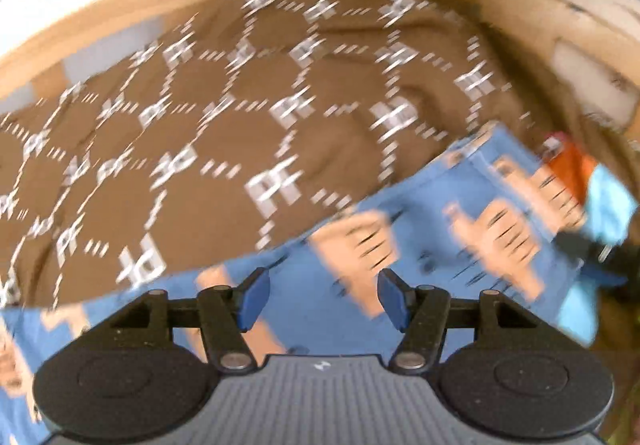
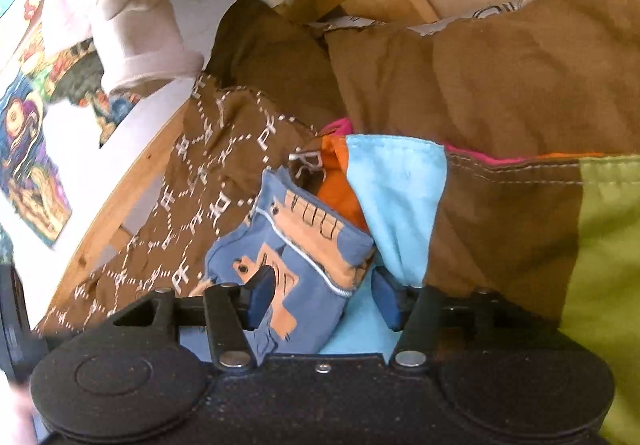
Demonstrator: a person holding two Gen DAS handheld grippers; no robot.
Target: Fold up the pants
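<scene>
Left tongs (image 1: 322, 299): open, empty, above the blue pants (image 1: 440, 245).
Right tongs (image 2: 320, 297): open around bunched pants; you close only on the hem.

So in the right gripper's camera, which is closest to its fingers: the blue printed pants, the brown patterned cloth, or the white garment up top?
1. Blue printed pants, between the right gripper fingers.
2. Brown patterned cloth, beyond, to the left.
3. White garment, farthest, upper left.
</scene>
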